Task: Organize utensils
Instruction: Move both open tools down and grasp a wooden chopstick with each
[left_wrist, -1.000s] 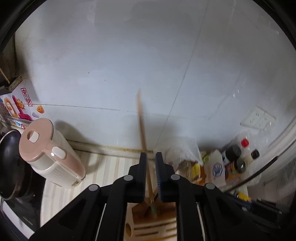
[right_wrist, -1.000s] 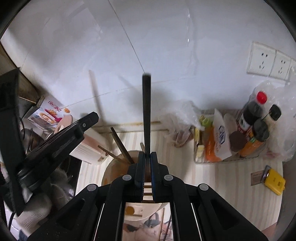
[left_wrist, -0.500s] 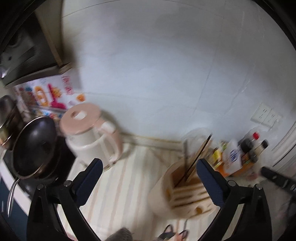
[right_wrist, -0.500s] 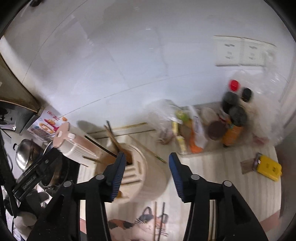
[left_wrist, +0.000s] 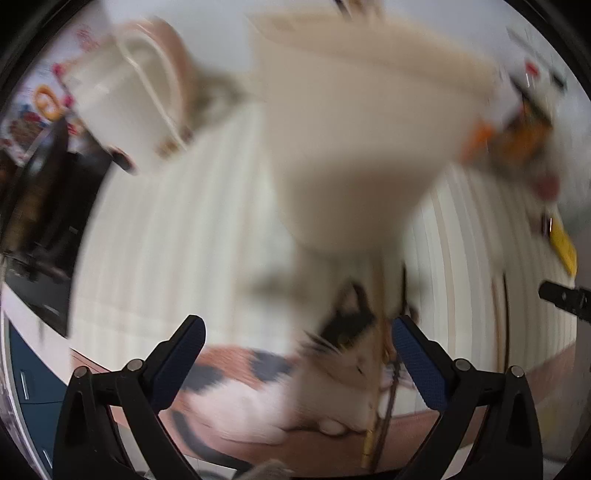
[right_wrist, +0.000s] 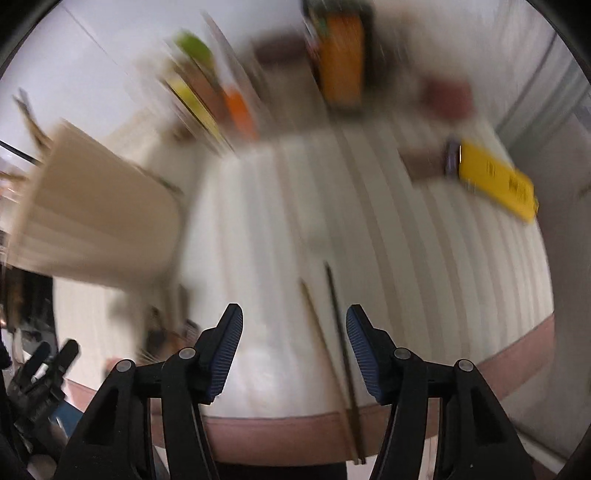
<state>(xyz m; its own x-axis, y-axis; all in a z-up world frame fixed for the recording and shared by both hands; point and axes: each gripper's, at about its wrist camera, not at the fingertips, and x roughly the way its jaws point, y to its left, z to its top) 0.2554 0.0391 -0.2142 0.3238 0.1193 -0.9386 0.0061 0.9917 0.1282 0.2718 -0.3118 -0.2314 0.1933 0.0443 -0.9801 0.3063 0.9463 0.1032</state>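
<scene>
Two chopsticks, one pale and one dark, lie on the striped mat between the fingers of my right gripper. Its jaws are opening and the pads touch nothing. The beige utensil holder stands to its left with sticks poking out of the top. In the left wrist view the holder looms large and blurred. My left gripper is wide open over a cat-print mat, with more chopsticks lying just inside its right finger.
A pale pink kettle and a dark stove are at the left. Bottles and packets crowd the back wall. A yellow box lies on the right of the mat. The counter's pink front edge is close.
Both grippers were shut on upright chopsticks above the holder. They opened, left the sticks in it, and dropped fast towards the mat; both views now look down at the counter.
</scene>
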